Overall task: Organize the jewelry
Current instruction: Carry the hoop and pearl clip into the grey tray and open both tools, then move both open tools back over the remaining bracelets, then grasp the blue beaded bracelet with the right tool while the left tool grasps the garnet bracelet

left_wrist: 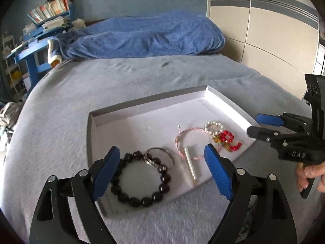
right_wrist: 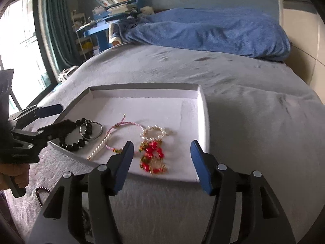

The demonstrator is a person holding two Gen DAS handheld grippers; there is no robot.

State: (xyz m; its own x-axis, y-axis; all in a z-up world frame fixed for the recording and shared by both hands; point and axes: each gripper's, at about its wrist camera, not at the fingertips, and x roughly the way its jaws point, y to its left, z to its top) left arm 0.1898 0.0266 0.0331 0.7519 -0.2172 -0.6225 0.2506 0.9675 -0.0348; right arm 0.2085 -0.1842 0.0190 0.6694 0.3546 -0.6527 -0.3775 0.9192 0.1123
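A shallow white tray point(left_wrist: 142, 109) lies on the grey bed. In it, from left to right, lie a black bead bracelet point(left_wrist: 140, 200), a silver ring bangle point(left_wrist: 160, 154), a pearl bar point(left_wrist: 190, 166), a pink cord bracelet point(left_wrist: 178, 140), a small pearl bracelet point(left_wrist: 213, 128) and a red bead piece point(left_wrist: 227, 140). My left gripper point(left_wrist: 161, 151) hangs open above the tray's near left part with nothing between its fingers. My right gripper point(right_wrist: 162, 144) is open over the red bead piece point(right_wrist: 152, 152), not touching it. It also shows in the left wrist view, as the right gripper point(left_wrist: 254, 124) at the tray's right rim.
A dark beaded string point(right_wrist: 39, 195) lies on the bed point(right_wrist: 254, 122) in front of the tray. A blue blanket point(left_wrist: 146, 36) is bunched at the bed's far end. A blue desk point(left_wrist: 36, 50) stacked with books stands at the far left, and a wardrobe point(left_wrist: 264, 30) on the right.
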